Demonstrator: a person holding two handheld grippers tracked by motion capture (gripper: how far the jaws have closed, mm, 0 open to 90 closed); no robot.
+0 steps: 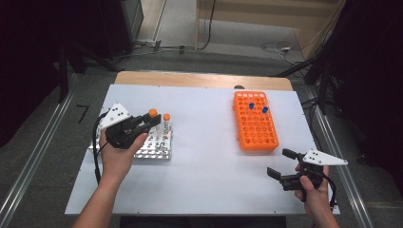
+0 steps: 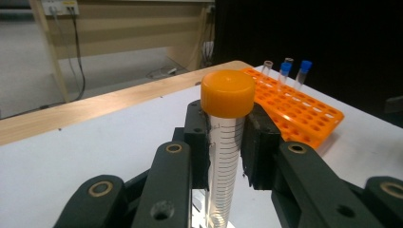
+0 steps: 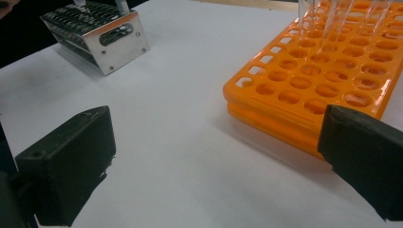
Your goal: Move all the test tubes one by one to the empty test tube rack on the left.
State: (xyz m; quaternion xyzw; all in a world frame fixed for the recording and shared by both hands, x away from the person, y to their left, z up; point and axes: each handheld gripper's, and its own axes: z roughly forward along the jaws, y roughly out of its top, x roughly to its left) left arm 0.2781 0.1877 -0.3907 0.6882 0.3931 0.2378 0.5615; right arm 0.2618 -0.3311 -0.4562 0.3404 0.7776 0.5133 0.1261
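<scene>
The orange-capped tube (image 2: 227, 137) stands upright, clamped below its cap in my left gripper (image 1: 142, 124) over the metal rack (image 1: 159, 148), while my right gripper (image 1: 283, 166) waits agape near the orange rack (image 1: 256, 135).

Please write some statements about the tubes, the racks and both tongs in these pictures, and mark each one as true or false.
1. The left tongs grip an orange-capped tube. True.
2. The right tongs hold a blue-capped tube. False: they are open and hold nothing.
3. The orange rack holds blue-capped tubes. True.
4. The metal rack stands beside the right hand. False: it stands by the left hand.
</scene>
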